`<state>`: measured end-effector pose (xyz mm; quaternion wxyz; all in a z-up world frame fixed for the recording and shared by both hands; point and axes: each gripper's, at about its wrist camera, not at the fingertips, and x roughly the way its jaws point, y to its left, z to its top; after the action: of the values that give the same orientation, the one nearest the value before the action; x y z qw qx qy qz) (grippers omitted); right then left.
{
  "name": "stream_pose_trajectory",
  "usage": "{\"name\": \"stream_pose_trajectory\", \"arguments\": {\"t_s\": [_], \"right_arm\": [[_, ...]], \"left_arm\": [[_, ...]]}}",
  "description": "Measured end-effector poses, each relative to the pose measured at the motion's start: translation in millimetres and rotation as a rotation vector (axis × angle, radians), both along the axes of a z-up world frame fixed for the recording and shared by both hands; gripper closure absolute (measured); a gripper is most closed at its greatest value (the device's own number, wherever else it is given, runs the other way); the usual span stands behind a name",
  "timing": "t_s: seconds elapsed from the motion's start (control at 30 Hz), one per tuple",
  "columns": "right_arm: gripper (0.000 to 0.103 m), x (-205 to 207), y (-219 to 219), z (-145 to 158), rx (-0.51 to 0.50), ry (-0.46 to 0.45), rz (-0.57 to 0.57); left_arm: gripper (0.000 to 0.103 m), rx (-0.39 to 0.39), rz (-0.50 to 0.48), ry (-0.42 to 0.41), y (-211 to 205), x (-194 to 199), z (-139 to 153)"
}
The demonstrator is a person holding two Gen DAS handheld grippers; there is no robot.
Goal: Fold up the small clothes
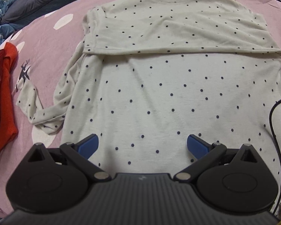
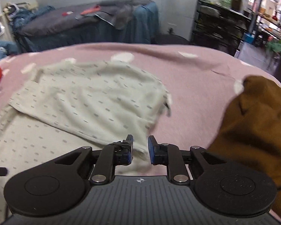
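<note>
L gripper [image 1: 142, 144]: jaws wide apart, nothing between them, blue pads either side over the lower body of the dotted shirt [image 1: 168, 93]; can't tell if the pads touch the cloth.

R gripper [image 2: 140, 148]: jaws nearly together w/ a narrow gap left. A bit of the shirt's edge [image 2: 140, 146] sits in that gap, but the view is motion-blurred, so can't tell if the pads actually pinch it.

Shirt: cream w/ small dark dots, spread flat on the bed's pink sheet [image 1: 46, 43] (white spots, a small deer print). One panel is folded across the upper body, its straight edge running side to side over the chest; neckline at the far end. One long sleeve [image 1: 46, 108] trails off the side onto the sheet, bunched and curved.

Beside it: red/orange knit garment [image 1: 3, 97] w/ buttons at the sheet's edge, apart from the sleeve. Brown garment [image 2: 256, 131] heaped in the R view, just beside the R gripper. Black cable [image 1: 275, 131] drapes over the shirt's near side.

No containers in view.
</note>
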<state>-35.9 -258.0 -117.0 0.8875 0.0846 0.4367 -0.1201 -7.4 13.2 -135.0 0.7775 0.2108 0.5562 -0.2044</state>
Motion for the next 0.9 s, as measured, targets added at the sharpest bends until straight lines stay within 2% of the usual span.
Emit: {"name": "stream_pose_trajectory", "arguments": {"t_s": [0.13, 0.27, 0.43, 0.6, 0.7, 0.77, 0.83, 0.9], "right_arm": [[0.071, 14.3, 13.4, -0.9, 0.017, -0.009, 0.075], [0.071, 26.7, 21.0, -16.9, 0.009, 0.034, 0.085], [0.071, 28.9, 17.1, -50.1, 0.002, 0.170, 0.033], [0.069, 27.6, 25.8, -37.7, 0.000, 0.139, 0.061], [0.064, 33.8, 35.4, -20.4, 0.017, 0.084, 0.092], [0.063, 41.9, 46.9, -10.4, 0.030, 0.053, 0.122], [0.059, 48.5, 60.3, -2.8, 0.043, 0.028, 0.162], [0.052, 55.6, 77.6, 1.0, 0.046, 0.019, 0.212]], "left_arm": [[0.000, 0.008, 0.014, -0.003, 5.4, 0.8, -2.0], [0.000, 0.011, 0.017, -0.005, 9.5, -0.5, -3.9], [0.000, 0.012, 0.015, -0.010, 12.1, -0.9, -4.9], [0.000, 0.023, 0.040, -0.057, 24.1, 5.6, -5.0], [0.000, 0.023, 0.118, -0.115, 44.7, 18.2, 1.2], [0.000, 0.005, 0.197, -0.125, 63.7, 31.0, 6.2], [0.002, -0.052, 0.307, -0.111, 89.4, 48.4, 12.4], [0.009, -0.137, 0.448, -0.090, 121.1, 67.2, 18.6]]}}
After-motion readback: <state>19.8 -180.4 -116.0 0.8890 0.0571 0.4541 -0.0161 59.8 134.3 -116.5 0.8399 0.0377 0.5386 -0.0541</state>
